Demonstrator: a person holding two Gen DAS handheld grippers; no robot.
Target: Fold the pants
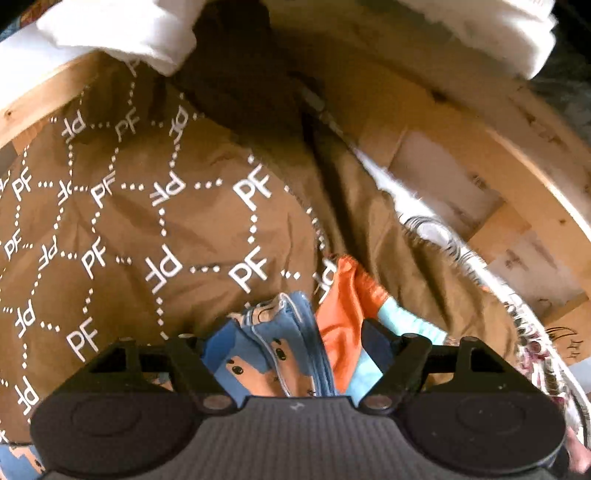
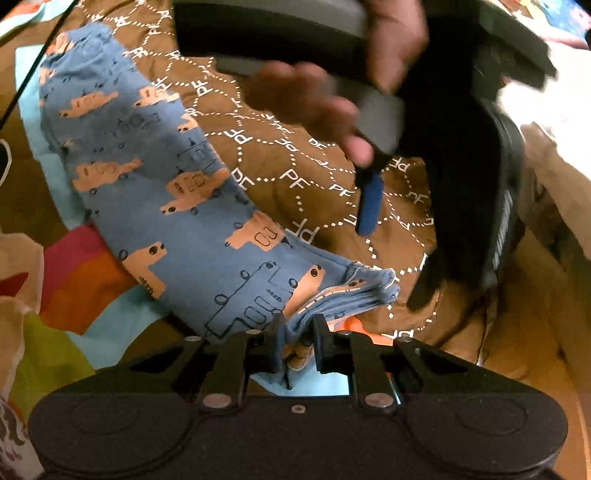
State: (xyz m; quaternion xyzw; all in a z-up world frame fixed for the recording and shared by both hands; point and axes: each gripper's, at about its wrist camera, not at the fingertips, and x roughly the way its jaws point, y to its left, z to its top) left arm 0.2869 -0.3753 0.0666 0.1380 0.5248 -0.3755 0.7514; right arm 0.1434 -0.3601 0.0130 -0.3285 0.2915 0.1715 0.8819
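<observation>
The blue pants (image 2: 166, 192) with tan animal and vehicle prints lie folded lengthwise across a brown blanket (image 2: 295, 155) printed with white "PF" letters. My right gripper (image 2: 297, 332) is shut on the bunched layered edge at the pants' near end. A hand (image 2: 314, 92) holds my left gripper (image 2: 395, 258) above the blanket to the right, its jaws wide apart, one blue fingertip (image 2: 369, 206) showing. In the left wrist view the pants (image 1: 266, 350) and an orange cloth (image 1: 340, 302) lie below the spread left gripper (image 1: 295, 343), and no pad presses on them.
A multicoloured striped cloth (image 2: 85, 280) lies under the pants at the left. White bedding (image 1: 110, 33) is heaped at the far side. A wooden frame (image 1: 480, 166) borders the blanket (image 1: 129, 221) on the right, with patterned fabric (image 1: 443, 240) along its edge.
</observation>
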